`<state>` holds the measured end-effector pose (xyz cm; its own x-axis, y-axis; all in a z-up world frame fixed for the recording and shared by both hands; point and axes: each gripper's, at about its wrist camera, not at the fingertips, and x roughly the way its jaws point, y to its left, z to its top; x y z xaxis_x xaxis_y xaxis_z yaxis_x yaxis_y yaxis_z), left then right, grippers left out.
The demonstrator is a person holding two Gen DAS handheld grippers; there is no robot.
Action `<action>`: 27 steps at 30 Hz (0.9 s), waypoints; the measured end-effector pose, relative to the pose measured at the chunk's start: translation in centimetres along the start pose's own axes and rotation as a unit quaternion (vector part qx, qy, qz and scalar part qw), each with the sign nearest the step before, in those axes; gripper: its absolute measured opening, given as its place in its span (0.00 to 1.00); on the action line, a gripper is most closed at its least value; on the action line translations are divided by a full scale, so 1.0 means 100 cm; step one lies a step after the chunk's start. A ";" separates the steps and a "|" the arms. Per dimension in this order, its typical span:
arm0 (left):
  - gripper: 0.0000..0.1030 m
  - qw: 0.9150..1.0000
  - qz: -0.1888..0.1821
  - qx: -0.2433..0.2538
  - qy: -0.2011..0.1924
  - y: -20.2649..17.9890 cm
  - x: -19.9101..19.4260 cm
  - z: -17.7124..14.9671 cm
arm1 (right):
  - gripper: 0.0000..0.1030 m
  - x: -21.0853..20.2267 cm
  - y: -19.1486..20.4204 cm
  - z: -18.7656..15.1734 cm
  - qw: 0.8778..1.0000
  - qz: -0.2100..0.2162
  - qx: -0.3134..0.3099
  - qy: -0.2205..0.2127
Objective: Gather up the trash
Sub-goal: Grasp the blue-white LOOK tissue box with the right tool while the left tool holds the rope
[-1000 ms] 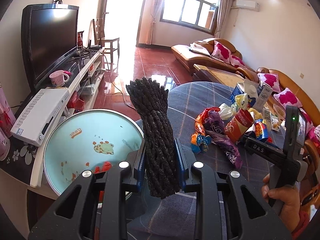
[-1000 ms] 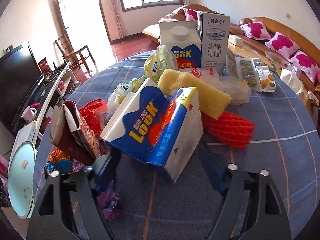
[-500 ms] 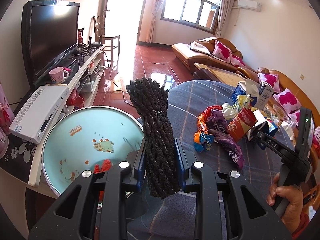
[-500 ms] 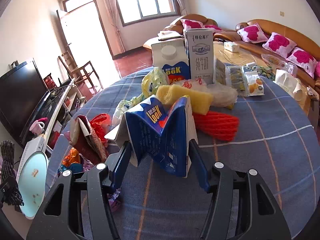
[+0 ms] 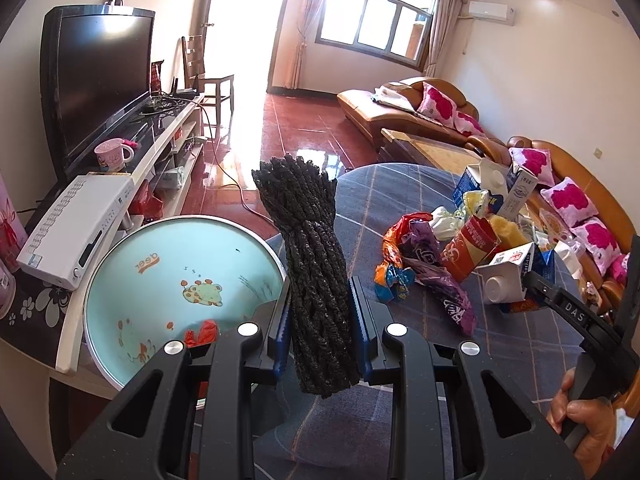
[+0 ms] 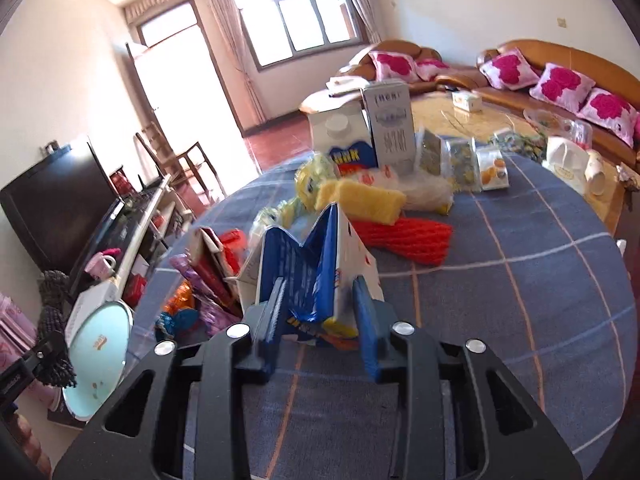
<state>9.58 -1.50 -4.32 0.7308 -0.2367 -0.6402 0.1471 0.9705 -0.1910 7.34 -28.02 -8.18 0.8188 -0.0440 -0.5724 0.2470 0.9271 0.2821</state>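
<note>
Our right gripper point(image 6: 320, 316) pinches the crumpled blue carton point(image 6: 316, 264): light, crushable, hold its folded walls. Left gripper point(image 5: 320, 336) clamps the black rope bundle point(image 5: 312, 272).

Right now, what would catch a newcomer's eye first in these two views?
In the left wrist view, the black rope bundle stands upright, clamped in the left gripper, above a pale blue basin. In the right wrist view, the right gripper squeezes a crumpled blue carton. Behind it, a trash pile litters the blue tablecloth.
</note>
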 end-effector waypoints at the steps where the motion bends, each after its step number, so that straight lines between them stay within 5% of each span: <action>1: 0.26 1.000 0.001 0.000 -0.001 0.000 -0.001 0.000 | 0.17 -0.005 0.003 0.001 1.000 0.000 -0.006 -0.003; 4: 0.26 1.000 0.000 0.000 -0.002 0.000 -0.002 0.000 | 0.18 -0.002 0.009 0.001 0.999 -0.024 -0.026 0.009; 6: 0.26 1.000 -0.001 0.000 -0.001 -0.001 -0.003 0.000 | 0.27 0.001 0.000 -0.001 1.000 -0.022 -0.006 0.013; 8: 0.26 1.000 -0.004 0.001 -0.003 -0.002 -0.005 -0.001 | 0.76 0.005 -0.012 -0.005 0.999 0.000 0.026 0.029; 10: 0.26 1.000 -0.001 0.003 -0.004 -0.002 -0.007 -0.002 | 0.88 0.004 -0.020 -0.010 0.998 0.013 0.053 0.031; 17: 0.26 1.000 0.003 -0.002 -0.003 0.001 -0.007 0.000 | 0.95 0.027 -0.001 -0.017 0.997 0.004 0.013 0.073; 27: 0.26 1.000 0.006 -0.004 0.001 0.004 -0.004 -0.001 | 0.95 0.056 -0.031 -0.001 0.991 -0.016 0.105 0.075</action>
<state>9.27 -1.04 -4.20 0.7310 -0.2251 -0.6442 0.1323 0.9728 -0.1899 11.13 -31.07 -12.34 0.7261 -0.0020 -0.6876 0.3875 0.8272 0.4069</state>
